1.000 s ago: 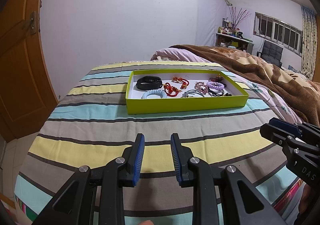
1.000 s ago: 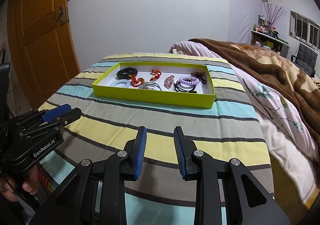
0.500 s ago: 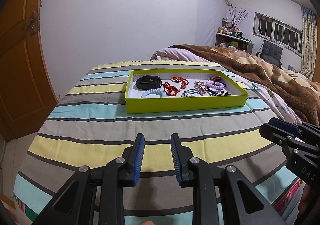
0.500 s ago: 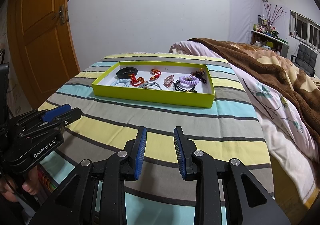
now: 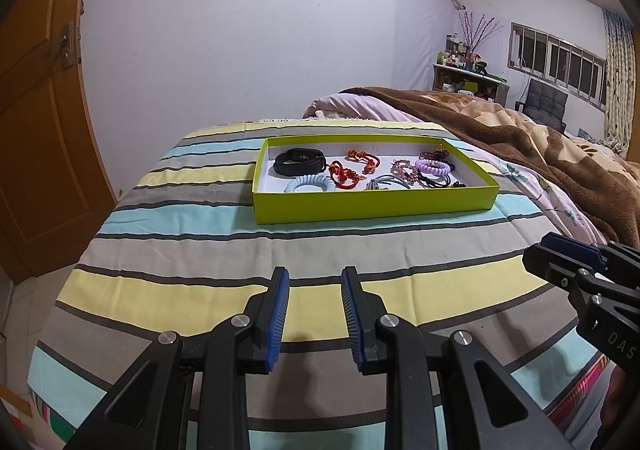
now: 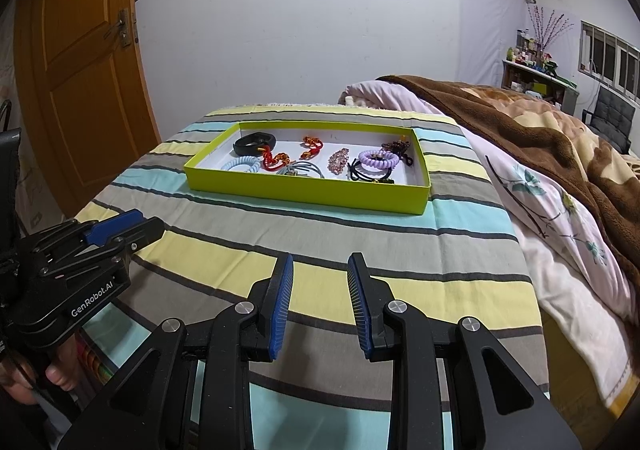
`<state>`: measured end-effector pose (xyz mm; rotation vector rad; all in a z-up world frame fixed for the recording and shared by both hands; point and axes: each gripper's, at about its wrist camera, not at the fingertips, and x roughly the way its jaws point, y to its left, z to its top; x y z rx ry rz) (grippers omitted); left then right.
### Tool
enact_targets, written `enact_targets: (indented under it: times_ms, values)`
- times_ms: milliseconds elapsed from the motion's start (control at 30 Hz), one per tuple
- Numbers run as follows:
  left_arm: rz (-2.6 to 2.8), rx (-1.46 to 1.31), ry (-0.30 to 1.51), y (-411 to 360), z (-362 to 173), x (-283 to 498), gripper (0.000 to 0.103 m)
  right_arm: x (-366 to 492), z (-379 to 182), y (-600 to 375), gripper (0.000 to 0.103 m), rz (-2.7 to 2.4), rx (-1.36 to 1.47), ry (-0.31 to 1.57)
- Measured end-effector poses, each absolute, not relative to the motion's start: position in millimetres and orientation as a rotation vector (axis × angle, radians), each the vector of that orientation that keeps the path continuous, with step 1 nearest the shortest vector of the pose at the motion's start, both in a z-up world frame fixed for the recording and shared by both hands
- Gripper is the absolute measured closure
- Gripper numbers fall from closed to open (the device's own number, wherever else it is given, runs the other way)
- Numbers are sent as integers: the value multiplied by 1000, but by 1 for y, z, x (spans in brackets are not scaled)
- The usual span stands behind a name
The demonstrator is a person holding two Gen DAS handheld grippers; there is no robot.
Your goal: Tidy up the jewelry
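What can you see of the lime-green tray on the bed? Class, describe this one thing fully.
The lime-green tray is a shallow rectangular box without a lid, apparently cardboard, with low upright green walls and a white floor. It lies flat on the striped bedspread, its long side roughly facing the cameras. Inside lie hair ties and bracelets, among them a black band at the far left and a lilac coil tie towards the right. Neither gripper touches it; both are well short of it.

Black angular tongs (image 5: pixel 313 312) — blue ribbed pads, silver screws — one body (image 6: pixel 64 282) marked "GenRobot.AI" in white.
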<state>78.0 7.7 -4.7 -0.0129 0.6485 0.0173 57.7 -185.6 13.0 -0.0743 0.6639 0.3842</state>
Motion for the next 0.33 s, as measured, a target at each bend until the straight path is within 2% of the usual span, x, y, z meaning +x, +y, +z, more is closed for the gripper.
enact_targets:
  times_ms: [333]
  values:
    - [17,-11,631,7,-3,76,77,57,11,-186,74,383,-74,663]
